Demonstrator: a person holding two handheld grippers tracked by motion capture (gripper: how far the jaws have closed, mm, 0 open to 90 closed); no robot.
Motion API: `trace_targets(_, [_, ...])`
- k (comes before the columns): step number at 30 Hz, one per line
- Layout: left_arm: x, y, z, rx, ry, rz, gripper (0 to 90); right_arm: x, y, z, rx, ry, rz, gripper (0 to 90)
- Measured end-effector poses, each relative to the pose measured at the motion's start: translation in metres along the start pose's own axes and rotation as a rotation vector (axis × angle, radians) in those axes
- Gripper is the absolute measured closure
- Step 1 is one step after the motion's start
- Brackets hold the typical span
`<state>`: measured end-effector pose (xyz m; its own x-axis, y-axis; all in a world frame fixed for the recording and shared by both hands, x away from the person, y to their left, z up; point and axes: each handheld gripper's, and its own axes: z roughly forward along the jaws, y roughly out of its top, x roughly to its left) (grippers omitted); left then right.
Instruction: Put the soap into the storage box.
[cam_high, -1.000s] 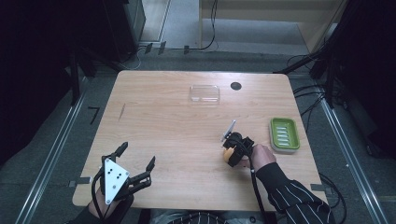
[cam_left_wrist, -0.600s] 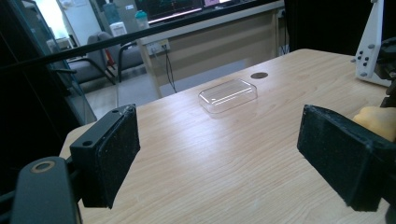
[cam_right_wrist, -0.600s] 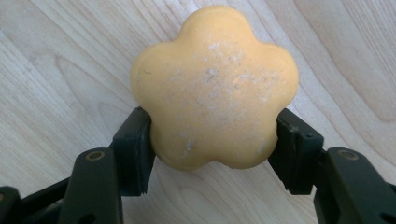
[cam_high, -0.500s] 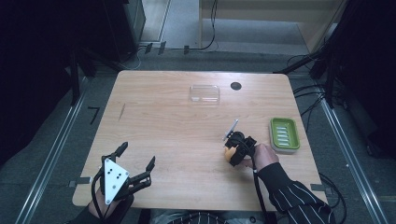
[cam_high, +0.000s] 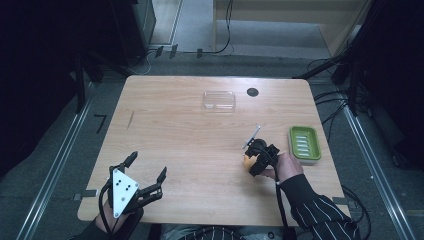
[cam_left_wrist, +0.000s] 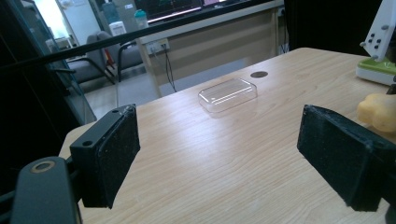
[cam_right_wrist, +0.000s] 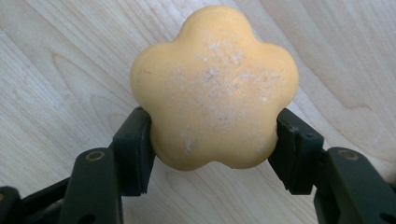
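One yellow flower-shaped soap (cam_right_wrist: 215, 88) sits pinched between the pads of the right tongs (cam_high: 256, 156), low over the tabletop (cam_high: 190, 135) right of centre, just left of the green soap dish (cam_high: 304, 144). Left tongs (cam_high: 146, 169) at the near-left edge, jaws spread wide, nothing between them. Clear plastic lid (cam_high: 219, 100) lies well apart toward the far edge, beside a dark round hole (cam_high: 252, 92)

Your right gripper (cam_high: 248, 161), clamped on the yellow flower-shaped soap (cam_right_wrist: 215, 88), sits slightly farther left than before.
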<state>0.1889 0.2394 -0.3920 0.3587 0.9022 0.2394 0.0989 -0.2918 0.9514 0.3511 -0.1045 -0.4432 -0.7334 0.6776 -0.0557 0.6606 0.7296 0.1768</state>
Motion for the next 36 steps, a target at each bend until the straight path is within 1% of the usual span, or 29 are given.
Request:
trace_targets(3, [0.000, 0.000, 0.000, 0.001, 0.001, -0.001, 13.5, -0.002, -0.001, -0.003, -0.013, -0.009, 0.002, 39.9])
trace_targets(6, [-0.001, 0.000, -0.003, -0.007, -0.002, 0.001, 13.5, -0.004, -0.003, -0.005, -0.014, -0.018, 0.012, 39.9])
trace_targets(8, [-0.001, 0.000, -0.004, -0.011, 0.004, -0.003, 13.5, -0.007, -0.005, -0.008, -0.021, -0.025, 0.014, 39.9])
trace_targets(13, [-0.002, 0.000, -0.002, -0.006, -0.001, 0.007, 13.5, -0.012, -0.009, -0.012, -0.034, -0.036, 0.027, 39.9])
trace_targets(15, [-0.002, 0.001, -0.001, -0.006, -0.001, 0.004, 13.5, -0.016, -0.010, -0.013, -0.039, -0.044, 0.026, 39.9])
trace_targets(16, [-0.002, 0.001, -0.001, -0.006, -0.001, 0.005, 13.5, -0.016, -0.010, -0.014, -0.040, -0.045, 0.034, 39.9])
trace_targets(18, [-0.002, 0.001, -0.001, -0.003, -0.005, 0.013, 13.5, -0.018, -0.011, -0.015, -0.043, -0.045, 0.029, 40.0])
trace_targets(19, [-0.002, 0.001, -0.001, -0.003, -0.005, 0.013, 13.5, -0.018, -0.011, -0.016, -0.042, -0.049, 0.036, 39.9])
trace_targets(22, [-0.001, 0.000, -0.002, -0.006, 0.001, 0.003, 13.5, -0.020, -0.011, -0.017, -0.046, -0.053, 0.031, 39.9])
trace_targets(23, [-0.001, 0.000, -0.002, -0.006, -0.001, 0.001, 13.5, -0.020, -0.011, -0.018, -0.052, -0.057, 0.038, 39.9])
trace_targets(27, [-0.002, 0.000, -0.001, -0.007, -0.004, 0.005, 13.5, -0.023, -0.011, -0.021, -0.055, -0.061, 0.052, 39.9])
trace_targets(30, [-0.002, 0.001, -0.002, -0.006, -0.003, 0.006, 13.5, -0.026, -0.012, -0.023, -0.066, -0.073, 0.050, 39.9])
trace_targets(31, [-0.002, 0.001, -0.002, -0.006, -0.004, 0.007, 13.5, -0.027, -0.012, -0.024, -0.077, -0.084, 0.053, 39.9])
trace_targets(33, [-0.002, 0.001, -0.001, -0.007, -0.003, 0.005, 13.5, -0.029, -0.013, -0.025, -0.073, -0.084, 0.054, 39.9])
trace_targets(34, [-0.002, 0.001, -0.001, -0.007, -0.003, 0.004, 13.5, -0.030, -0.013, -0.025, -0.082, -0.085, 0.056, 39.9])
trace_targets(36, [-0.002, 0.001, -0.001, -0.007, -0.004, 0.005, 13.5, -0.033, -0.015, -0.027, -0.080, -0.092, 0.068, 39.9])
